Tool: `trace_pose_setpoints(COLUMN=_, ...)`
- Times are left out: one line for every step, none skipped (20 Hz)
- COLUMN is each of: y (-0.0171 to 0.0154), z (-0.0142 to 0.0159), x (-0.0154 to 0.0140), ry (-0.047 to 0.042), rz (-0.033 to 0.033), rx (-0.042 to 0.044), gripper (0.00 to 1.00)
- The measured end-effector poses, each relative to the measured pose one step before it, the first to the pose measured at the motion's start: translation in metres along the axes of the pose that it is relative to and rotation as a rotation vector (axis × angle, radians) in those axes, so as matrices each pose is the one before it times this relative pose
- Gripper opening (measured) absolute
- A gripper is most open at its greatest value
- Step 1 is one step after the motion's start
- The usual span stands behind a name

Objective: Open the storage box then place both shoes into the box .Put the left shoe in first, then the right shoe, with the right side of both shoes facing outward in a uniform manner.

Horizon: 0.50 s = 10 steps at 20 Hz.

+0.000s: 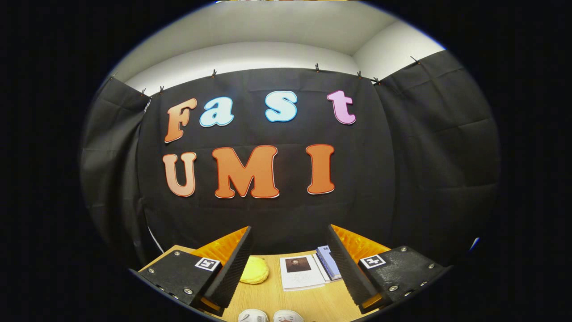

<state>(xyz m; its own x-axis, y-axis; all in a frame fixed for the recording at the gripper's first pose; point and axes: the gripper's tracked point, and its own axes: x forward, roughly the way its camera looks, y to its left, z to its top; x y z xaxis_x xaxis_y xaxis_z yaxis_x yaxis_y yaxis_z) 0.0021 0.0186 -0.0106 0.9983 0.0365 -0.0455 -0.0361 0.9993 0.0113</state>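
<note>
My gripper (290, 232) stands open, held high above a wooden table (272, 297), with nothing between its two black fingers (232, 264). Low down between the fingers, at the near edge of the table, the white tips of two shoes (270, 316) peek into sight side by side. The rest of each shoe is hidden. The fingers are well apart from the shoes.
A yellow round object (254, 270) lies on the table just inside the left finger. A white booklet with a portrait (300, 271) and a blue-edged book (328, 261) lie beyond, near the right finger. Black cloth walls close the booth behind the table.
</note>
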Motion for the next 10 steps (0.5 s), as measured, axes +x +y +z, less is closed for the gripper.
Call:
trace_pose_setpoints(y=0.00320, z=-0.00093, x=-0.00008, ry=0.00112, rz=0.00765, rx=-0.00198, gripper=0.98)
trace_pose_setpoints(y=0.00327, z=-0.00046, x=0.00067, ry=0.00260, rz=0.00416, rx=-0.00353, gripper=0.98)
trace_pose_setpoints(y=0.00302, z=-0.00507, x=-0.00029, ry=0.01242, rz=0.00739, rx=-0.00345, gripper=0.98)
trace_pose_setpoints(y=0.00321, z=-0.00648, x=-0.00097, ry=0.02235, rz=0.00656, rx=-0.00162, gripper=0.98)
trace_pose_setpoints(y=0.00174, z=-0.00728, x=-0.00101, ry=0.02634, rz=0.00636, rx=0.00017, gripper=0.98)
trace_pose_setpoints(y=0.00397, z=-0.00660, x=-0.00115, ry=0.02312, rz=0.01039, rx=0.00205, gripper=0.98)
trace_pose_setpoints(y=0.00229, z=-0.00706, x=-0.00153, ry=0.02665, rz=0.00798, rx=0.00108, gripper=0.98)
trace_pose_setpoints(y=0.00338, z=-0.00929, x=-0.00082, ry=0.03171, rz=0.00809, rx=-0.00064, gripper=0.98)
trace_pose_setpoints(y=0.00171, z=-0.01151, x=0.00027, ry=0.03498, rz=0.00265, rx=0.00247, gripper=0.98)
trace_pose_setpoints(y=0.00609, z=-0.01049, x=-0.00107, ry=0.03421, rz=0.01793, rx=0.00308, gripper=0.98)
